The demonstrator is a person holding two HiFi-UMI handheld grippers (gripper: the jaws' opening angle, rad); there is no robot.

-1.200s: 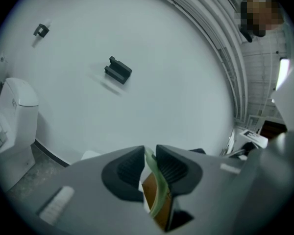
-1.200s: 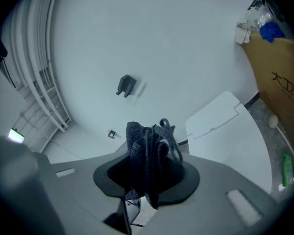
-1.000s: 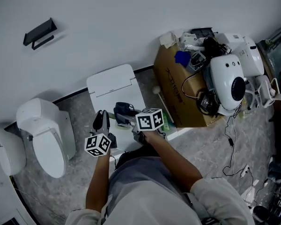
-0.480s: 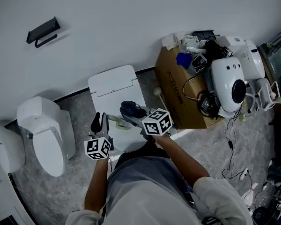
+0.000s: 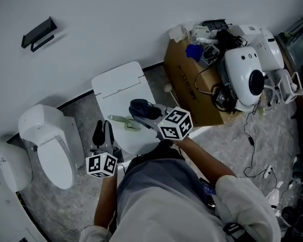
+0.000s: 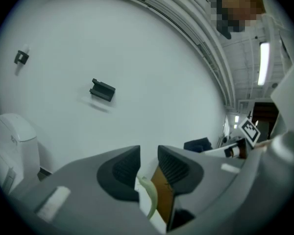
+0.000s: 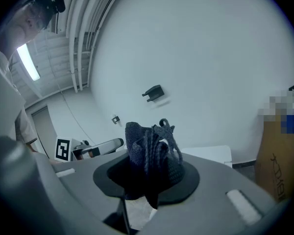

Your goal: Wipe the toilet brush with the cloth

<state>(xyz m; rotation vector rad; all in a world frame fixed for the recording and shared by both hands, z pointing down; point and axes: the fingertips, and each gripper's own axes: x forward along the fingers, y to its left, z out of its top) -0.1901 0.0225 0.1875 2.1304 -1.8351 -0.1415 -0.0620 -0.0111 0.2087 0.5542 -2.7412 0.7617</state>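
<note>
A rounded, glossy white toilet (image 5: pixel 45 145) stood at far left, under a black wall bracket (image 5: pixel 38 34). The left gripper (image 5: pixel 103 130) had its ribbed dark pads a narrow gap apart, gripping nothing. Through that gap showed the slim, curved, pale green toilet brush (image 5: pixel 124 121), lying on the flat lid of a second white toilet (image 5: pixel 118 87). Close beside the brush, the right gripper (image 5: pixel 150 116) was clamped on a bunched, dark knitted cloth (image 5: pixel 143 108). A cluttered cardboard box (image 5: pixel 189 89) stood further right.
</note>
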